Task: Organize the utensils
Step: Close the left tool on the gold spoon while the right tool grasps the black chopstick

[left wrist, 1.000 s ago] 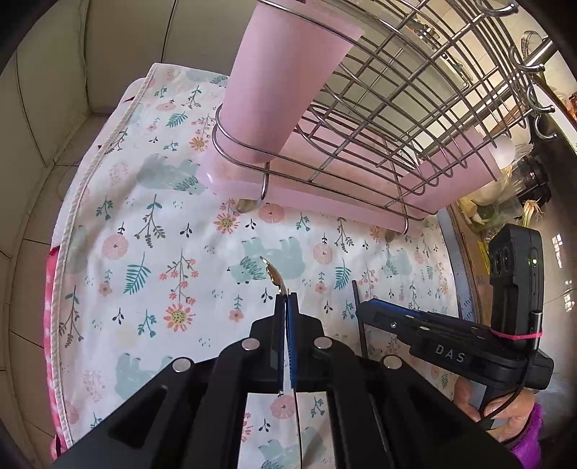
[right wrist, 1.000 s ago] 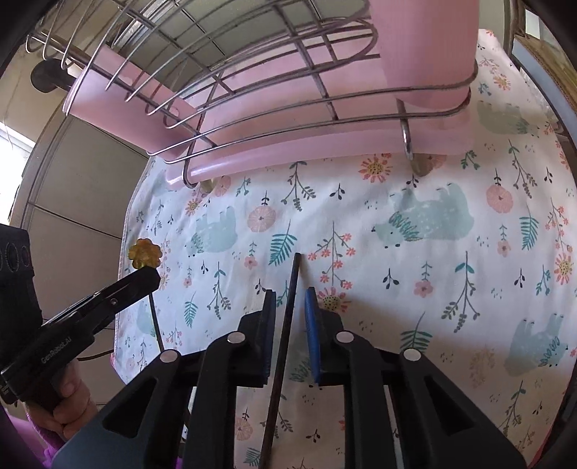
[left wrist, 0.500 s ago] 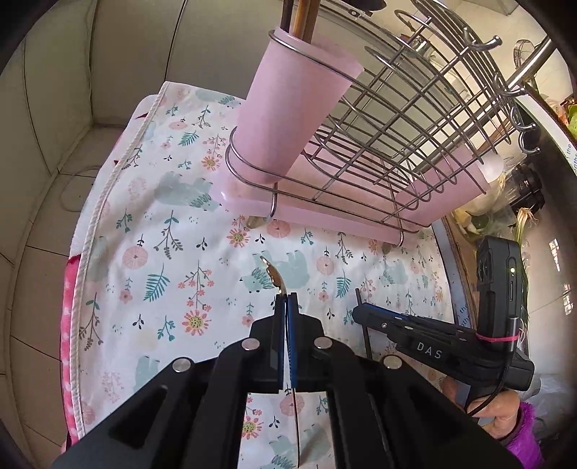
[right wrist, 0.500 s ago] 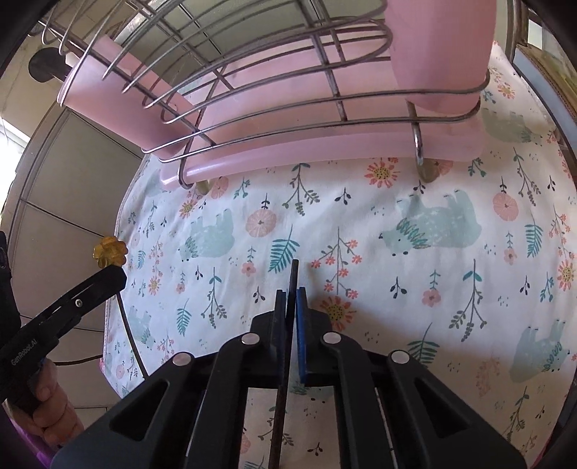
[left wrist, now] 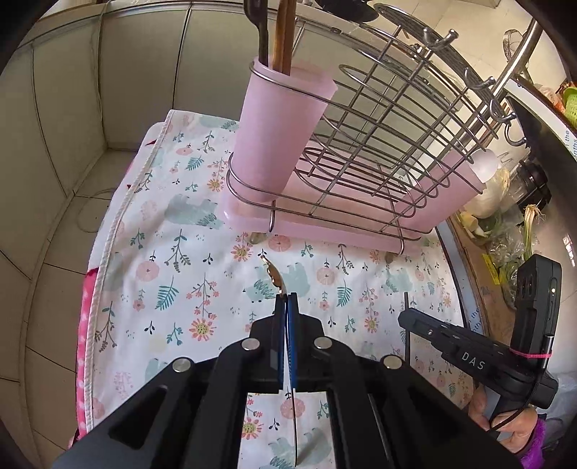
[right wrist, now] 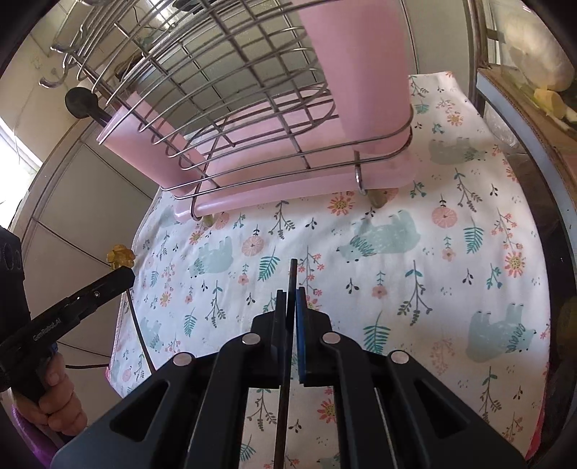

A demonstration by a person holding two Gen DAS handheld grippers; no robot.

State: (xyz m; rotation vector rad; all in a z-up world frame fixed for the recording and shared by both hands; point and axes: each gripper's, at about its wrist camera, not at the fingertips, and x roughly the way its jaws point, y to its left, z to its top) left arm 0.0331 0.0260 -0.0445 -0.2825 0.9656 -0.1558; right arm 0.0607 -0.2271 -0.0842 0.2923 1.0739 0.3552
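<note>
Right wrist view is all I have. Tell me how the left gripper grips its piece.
Observer: On the left wrist view, the left gripper has its jaws shut on a thin metal utensil, seen edge-on, with the gold end poking past the tips.
Operator: Report what is in the pink cup. Its top is cut off for me.
Observer: A dark handle and two wooden sticks stand in the pink cup, at its left side.
Operator: Now describe my own grip from outside.
Observer: The dark stick crosses the tip of the right gripper, sticking out above and below it, over the floral cloth.
</note>
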